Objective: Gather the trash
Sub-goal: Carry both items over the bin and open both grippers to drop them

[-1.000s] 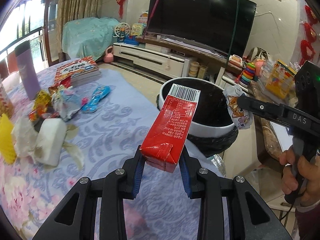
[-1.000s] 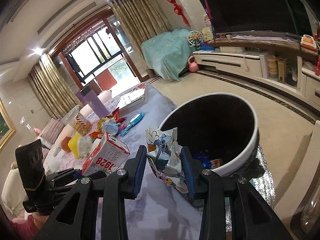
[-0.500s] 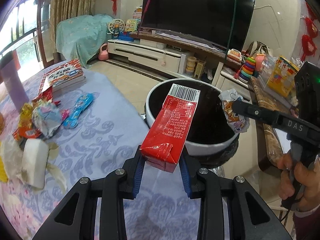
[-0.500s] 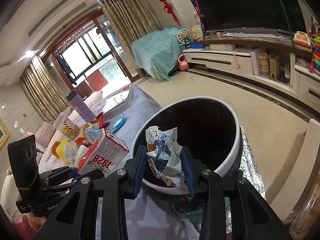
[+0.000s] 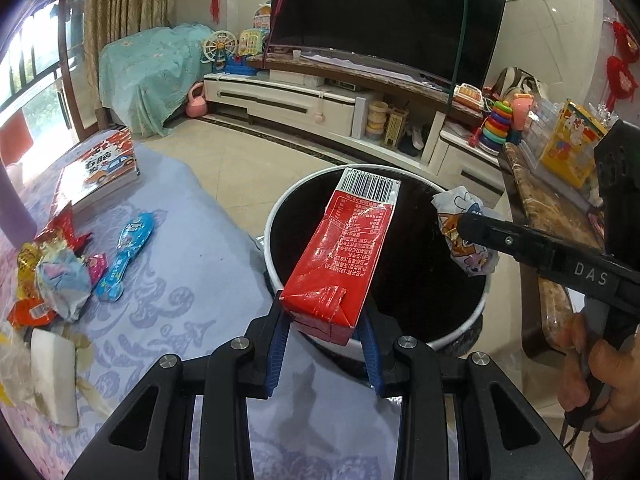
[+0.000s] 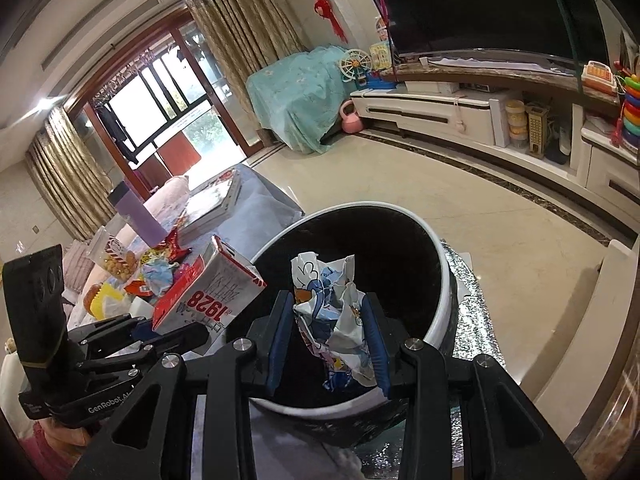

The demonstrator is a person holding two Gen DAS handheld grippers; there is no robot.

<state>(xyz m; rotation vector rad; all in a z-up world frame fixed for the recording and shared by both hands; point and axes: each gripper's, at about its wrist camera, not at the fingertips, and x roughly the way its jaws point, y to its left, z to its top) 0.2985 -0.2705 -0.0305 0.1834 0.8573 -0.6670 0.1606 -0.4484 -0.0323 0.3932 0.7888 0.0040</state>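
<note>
My left gripper (image 5: pixel 322 320) is shut on a red milk carton (image 5: pixel 344 256) and holds it over the near rim of the white bin (image 5: pixel 276 280) with a black liner. The carton also shows in the right wrist view (image 6: pixel 208 296). My right gripper (image 6: pixel 328 340) is shut on a crumpled cartoon wrapper (image 6: pixel 332 312) above the bin's (image 6: pixel 440 304) opening. In the left wrist view the wrapper (image 5: pixel 466 232) hangs over the bin's right side.
More trash lies on the blue-clothed table (image 5: pixel 168 280): snack wrappers (image 5: pixel 56 276), a blue packet (image 5: pixel 126 256), a white tissue pack (image 5: pixel 54 372). A book (image 5: pixel 100 168) lies farther back. A TV stand (image 5: pixel 320 96) and a marble side table (image 5: pixel 544 216) flank the bin.
Both grippers moved forward with their loads, from beside the bin to over its opening. The table's trash pile slid left and back in view.
</note>
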